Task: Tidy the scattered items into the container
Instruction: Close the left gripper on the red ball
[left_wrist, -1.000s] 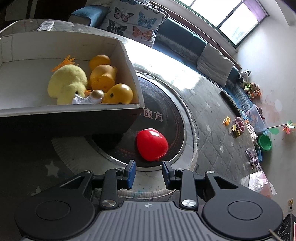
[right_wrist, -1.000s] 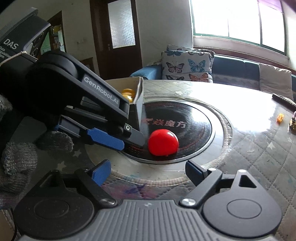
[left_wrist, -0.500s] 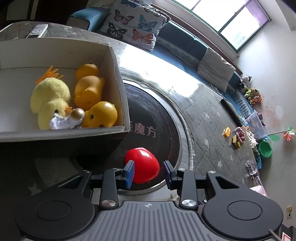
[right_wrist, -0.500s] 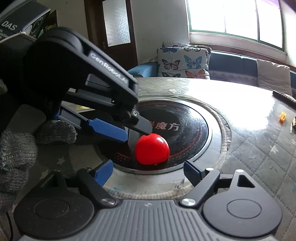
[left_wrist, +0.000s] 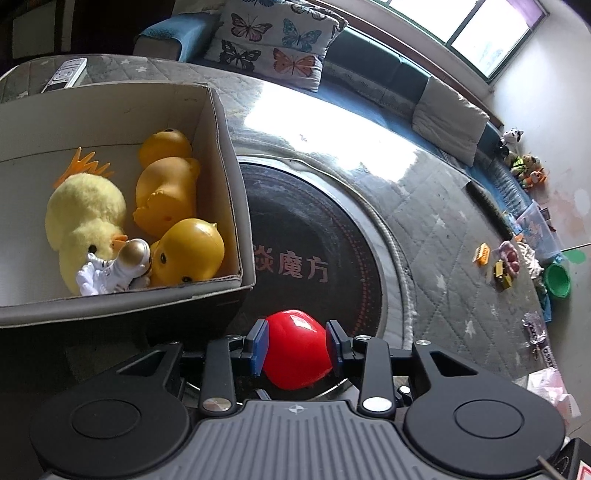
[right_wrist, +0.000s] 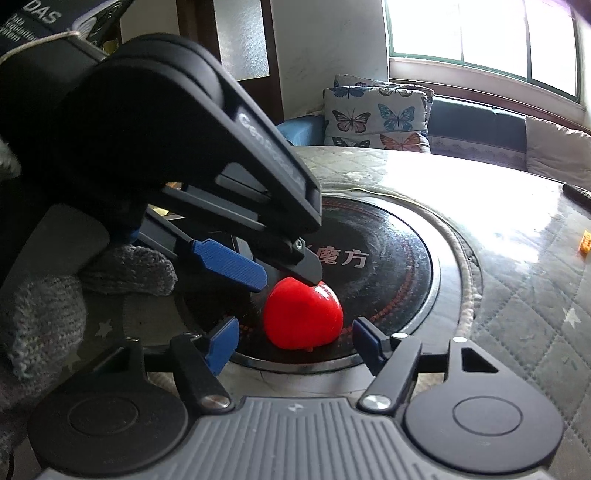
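Observation:
A red tomato-shaped toy (left_wrist: 295, 349) lies on the black round cooktop (left_wrist: 325, 236) of the table. My left gripper (left_wrist: 295, 347) is open, its blue pads on either side of the toy, at or near its sides. The right wrist view shows the same toy (right_wrist: 303, 317) under the left gripper's fingers (right_wrist: 236, 266). My right gripper (right_wrist: 295, 341) is open and empty, just in front of the toy. The cardboard box (left_wrist: 221, 122) to the left holds a yellow plush duck (left_wrist: 85, 218), orange rubber ducks (left_wrist: 166, 188) and a small astronaut figure (left_wrist: 114, 269).
A remote (left_wrist: 64, 74) lies behind the box. Small toys (left_wrist: 502, 266) and a green bowl (left_wrist: 557, 280) sit at the table's far right. A sofa with butterfly cushions (left_wrist: 273, 40) runs behind the table. A gloved hand (right_wrist: 44, 310) holds the left gripper.
My left gripper has moved forward and down so the red toy now sits between its pads. The right gripper has come closer to the toy.

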